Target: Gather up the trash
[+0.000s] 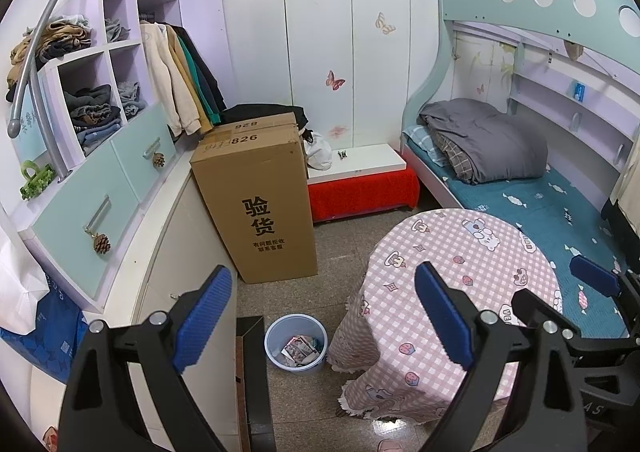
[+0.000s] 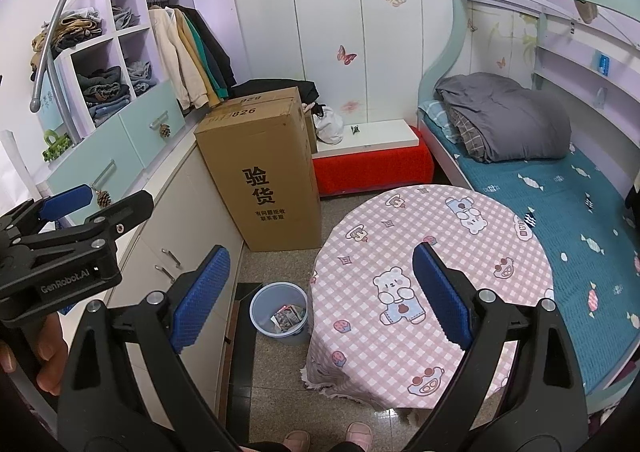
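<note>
Left gripper (image 1: 324,316), right gripper (image 2: 320,296): jaws wide apart, empty. Trash bin (image 1: 295,348) lower centre, wrappers (image 1: 300,350) inside, beside counter (image 1: 460,252).

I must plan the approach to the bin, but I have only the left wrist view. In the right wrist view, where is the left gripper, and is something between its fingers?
Observer: The left gripper is at the left edge, in front of the white cabinet. Its fingers are apart with nothing between them, and a hand holds its handle.
Operator: Where does the person stand, relative to the bin?
Observer: Pink slippers show at the bottom edge, by the near side of the table. The blue bin is ahead of them and to the left, on the floor between cabinet and table.
</note>
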`<state>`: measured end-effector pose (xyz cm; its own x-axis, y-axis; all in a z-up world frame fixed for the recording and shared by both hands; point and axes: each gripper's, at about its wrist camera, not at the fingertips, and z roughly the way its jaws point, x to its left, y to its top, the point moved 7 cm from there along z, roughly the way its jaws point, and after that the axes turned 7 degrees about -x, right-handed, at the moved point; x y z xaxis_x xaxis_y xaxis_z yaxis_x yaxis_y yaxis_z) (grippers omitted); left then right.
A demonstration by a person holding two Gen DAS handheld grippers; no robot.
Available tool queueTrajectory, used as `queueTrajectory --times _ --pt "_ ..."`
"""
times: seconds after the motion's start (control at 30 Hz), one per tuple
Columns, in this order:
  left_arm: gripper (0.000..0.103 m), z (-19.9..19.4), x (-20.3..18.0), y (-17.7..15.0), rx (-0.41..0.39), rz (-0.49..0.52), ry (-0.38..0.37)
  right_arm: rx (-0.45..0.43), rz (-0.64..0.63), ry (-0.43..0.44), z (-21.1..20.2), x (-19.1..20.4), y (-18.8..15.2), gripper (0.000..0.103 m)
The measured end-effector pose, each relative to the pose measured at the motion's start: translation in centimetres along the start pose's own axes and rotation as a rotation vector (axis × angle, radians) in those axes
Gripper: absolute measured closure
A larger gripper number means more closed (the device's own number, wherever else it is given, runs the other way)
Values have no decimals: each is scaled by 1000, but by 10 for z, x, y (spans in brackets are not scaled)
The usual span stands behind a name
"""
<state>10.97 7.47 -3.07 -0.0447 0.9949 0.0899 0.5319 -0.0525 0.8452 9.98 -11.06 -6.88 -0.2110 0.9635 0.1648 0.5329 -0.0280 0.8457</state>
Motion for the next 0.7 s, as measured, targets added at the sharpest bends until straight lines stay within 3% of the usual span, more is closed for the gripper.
queueTrajectory --times 0.7 --pt "12 4 7 -2 10 3 -6 7 0 -2 2 2 -3 12"
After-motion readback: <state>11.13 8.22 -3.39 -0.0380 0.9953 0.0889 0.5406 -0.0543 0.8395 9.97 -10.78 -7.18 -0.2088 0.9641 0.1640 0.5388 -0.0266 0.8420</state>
